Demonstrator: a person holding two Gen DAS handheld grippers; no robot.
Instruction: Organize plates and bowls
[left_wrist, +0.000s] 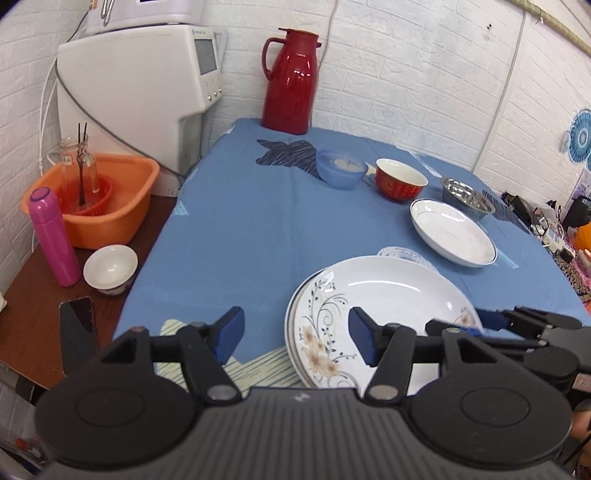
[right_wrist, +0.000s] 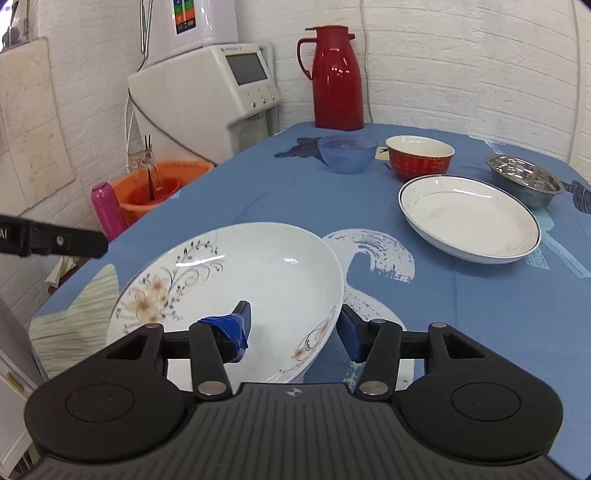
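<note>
Bright, even overhead light; white glare streaks mark the glossy red thermos jug (right_wrist: 335, 77) and floral white ceramic plate (right_wrist: 236, 280). Fisheye edges bend and darken; shadows stay soft.

Your left gripper (left_wrist: 295, 338) hovers level with its jaws spread wide and nothing between the pads. Your right gripper (right_wrist: 293, 328) reaches in from the right, jaws straddling the rim of the flowered plate (right_wrist: 236, 280), one pad inside, one outside.
</note>
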